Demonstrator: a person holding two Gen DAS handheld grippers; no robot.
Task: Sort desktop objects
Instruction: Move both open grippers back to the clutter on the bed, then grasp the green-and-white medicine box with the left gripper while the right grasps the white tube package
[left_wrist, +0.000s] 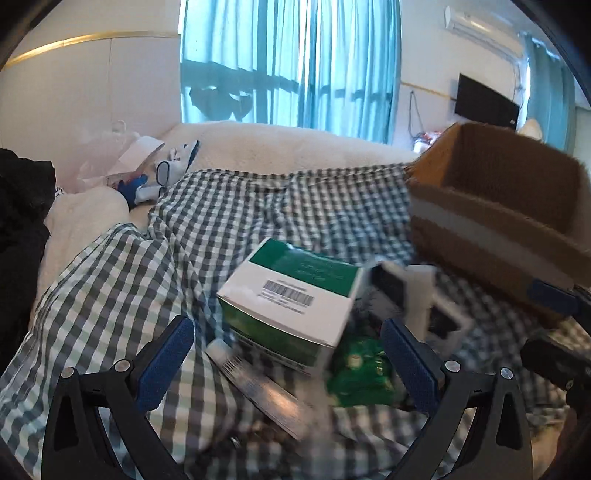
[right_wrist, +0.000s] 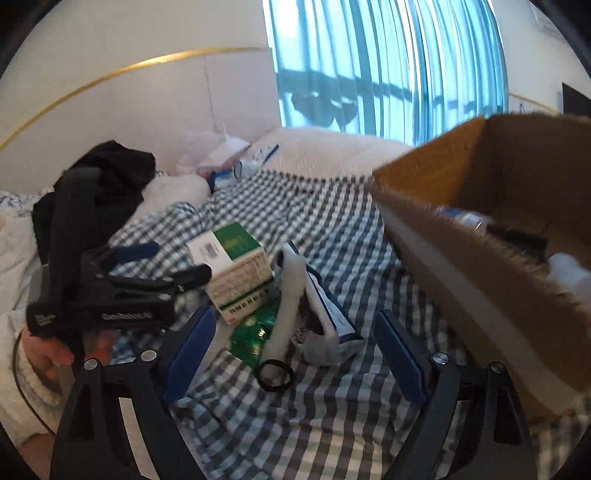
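Fingers of the left gripper (left_wrist: 288, 354), faced with blue ribbed pads, are seen spread wide, nothing pressed between them; the green-and-white cardboard carton with a barcode label (left_wrist: 291, 295) is framed in the gap but not touched. Fingers of the right gripper (right_wrist: 295, 350) are likewise held apart and empty, with a white cylindrical tube ending in a black ring (right_wrist: 286, 310) lying between them on the cloth.

Item: clutter heap, gathered on a green-and-white checked cloth (right_wrist: 325, 424) spread over the bed. Included are the carton, the tube, a crumpled green foil packet (right_wrist: 255, 336) under the carton's edge, and a white-and-blue soft pouch (right_wrist: 332, 321) just beside the tube.

Item: open brown corrugated cardboard box (right_wrist: 461, 266), set at the right of the heap, judged to be the sorting destination; a few small things are already lodged inside, too blurred to name.

Both grippers are angled downward at the heap, wide openings presumably kept in readiness for a pick.
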